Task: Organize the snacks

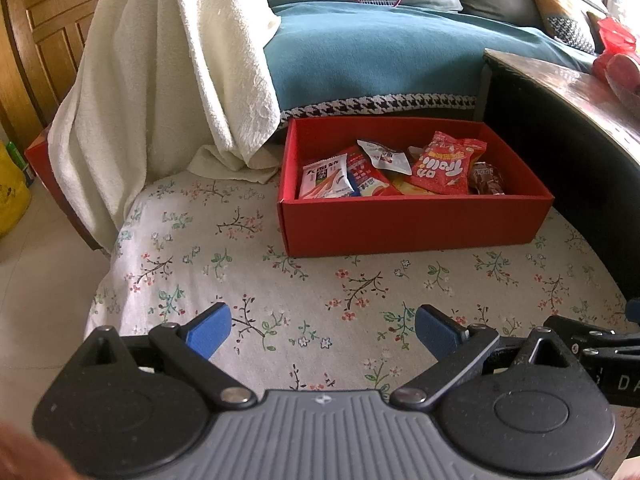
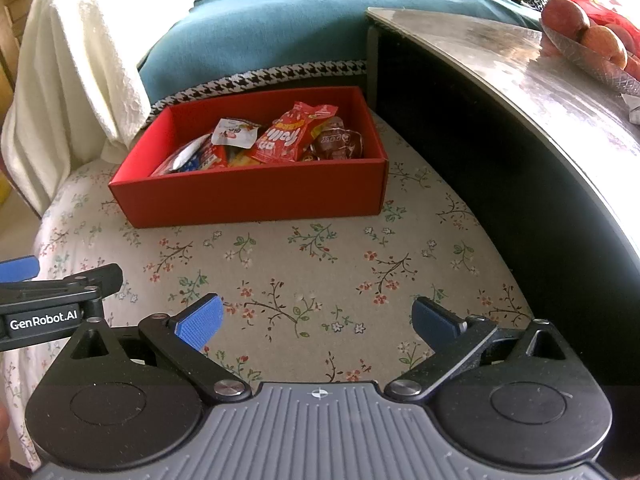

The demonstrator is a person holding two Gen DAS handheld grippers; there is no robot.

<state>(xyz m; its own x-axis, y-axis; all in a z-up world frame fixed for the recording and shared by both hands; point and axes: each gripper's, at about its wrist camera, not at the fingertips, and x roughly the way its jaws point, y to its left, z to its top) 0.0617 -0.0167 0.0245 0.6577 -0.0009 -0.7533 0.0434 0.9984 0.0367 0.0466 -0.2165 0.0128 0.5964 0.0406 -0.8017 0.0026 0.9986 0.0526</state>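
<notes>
From where I stand, the red box (image 1: pixel 416 220) sits on the flowered cushion (image 1: pixel 240 280), pushed against the blue sofa cover (image 1: pixel 360 60) at the back and just beside the dark side of the tabletop (image 2: pixel 500 48). All snack packets I can see are inside it: a red gummy bag (image 1: pixel 446 164) leaning on top, a white packet (image 1: pixel 326 176) at the left end, a small white-and-red sachet (image 1: pixel 384 154) behind, and a brown wrapped sweet (image 2: pixel 340 140) at the right end. No packet lies loose on the cushion (at least none in these two views). The left gripper (image 1: pixel 322 328) hangs low over the cushion, well apart from the box, its blue pads spread wide with nothing between them; the right gripper (image 2: pixel 316 318) is just beside it, equally wide and also empty. I judge the gathering step is mostly done, or the task is near its end. A next move, if any, would call for reaching forward into the box to straighten the leaning bag, gripping the thin, slippery foil gently
</notes>
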